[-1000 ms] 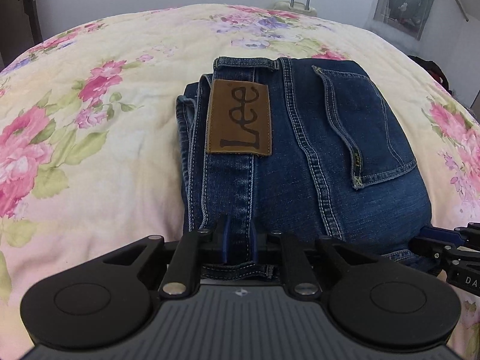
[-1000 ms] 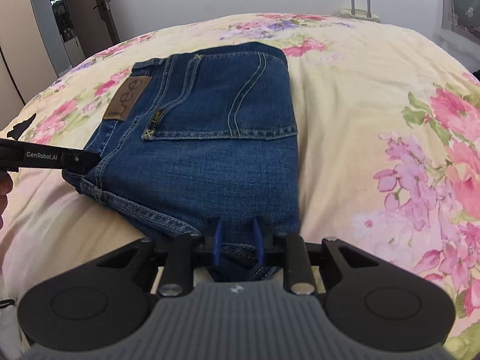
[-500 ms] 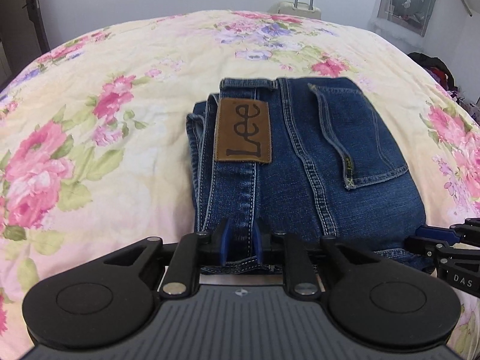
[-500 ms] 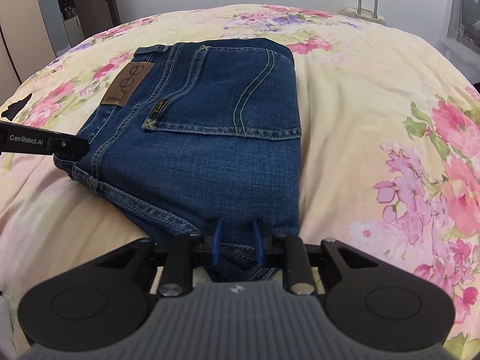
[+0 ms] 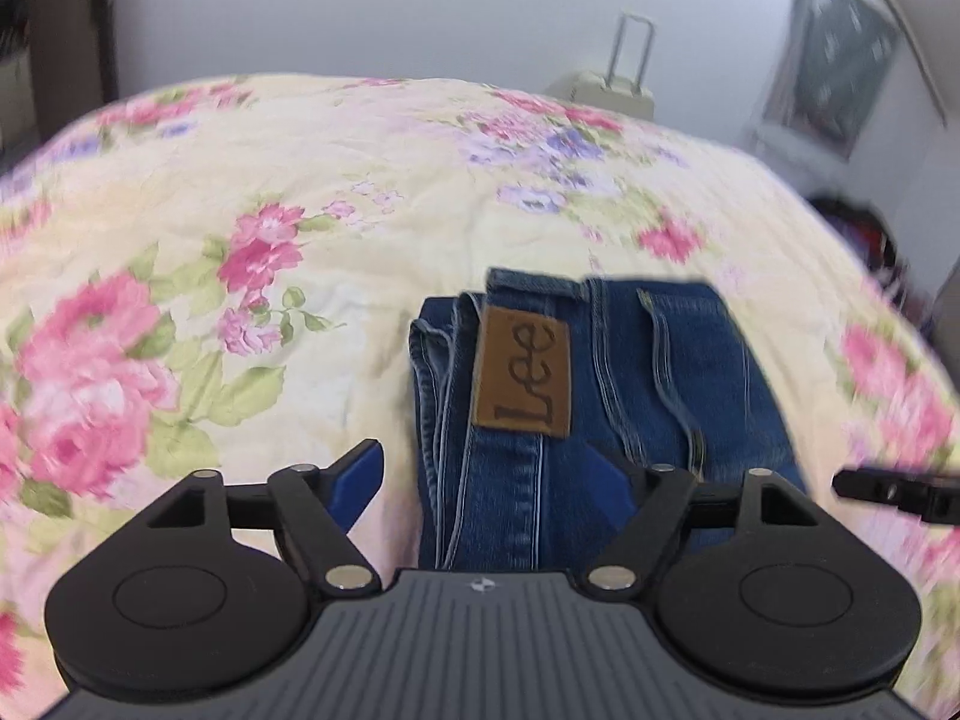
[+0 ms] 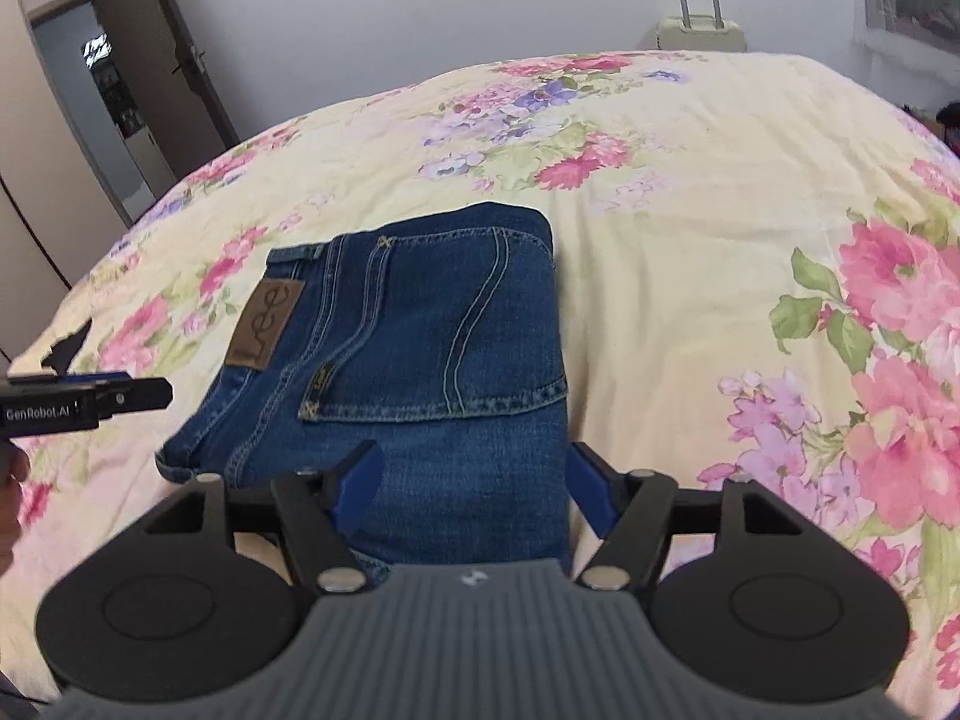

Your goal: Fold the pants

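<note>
The left tongs (image 5: pixel 489 483) stand wide open, gripping nothing, blue pads spread either side of the near edge of the folded jeans (image 5: pixel 606 396). The right tongs (image 6: pixel 474 489) are spread open too, empty, straddling the jeans' near right corner. The jeans lie in a compact folded stack on the bed (image 6: pixel 690 228), the back pocket (image 6: pixel 456 324) up and the brown leather patch (image 5: pixel 523 381) (lettered "Lee") toward the left side. A pale suitcase (image 6: pixel 702 30) stands beyond the bed against the wall.
</note>
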